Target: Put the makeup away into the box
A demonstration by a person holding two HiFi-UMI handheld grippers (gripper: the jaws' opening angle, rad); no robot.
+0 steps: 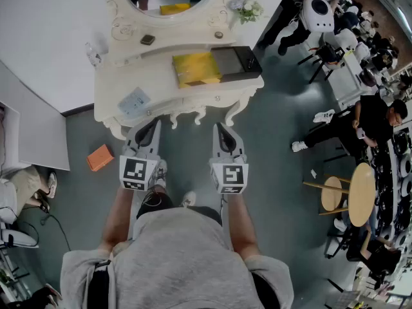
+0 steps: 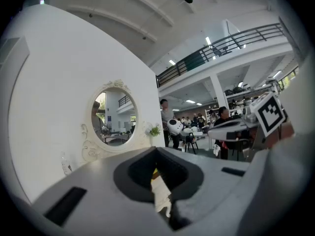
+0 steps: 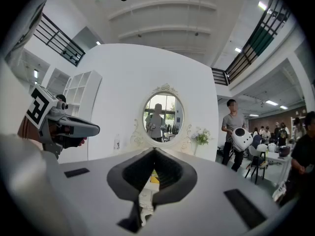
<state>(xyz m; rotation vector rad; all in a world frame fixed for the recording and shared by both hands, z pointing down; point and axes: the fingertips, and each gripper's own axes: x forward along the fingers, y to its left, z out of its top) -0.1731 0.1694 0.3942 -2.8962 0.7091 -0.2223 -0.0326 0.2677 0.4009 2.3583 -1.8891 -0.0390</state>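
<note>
Left hand-held gripper [image 1: 153, 125] and right hand-held gripper [image 1: 223, 129], closed, face a yellow-and-black box [image 1: 215, 64].

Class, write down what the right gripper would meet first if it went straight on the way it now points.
Probably the carved front edge of the white ornate dressing table, straight ahead of the right gripper; its height against the tabletop is unclear.
</note>
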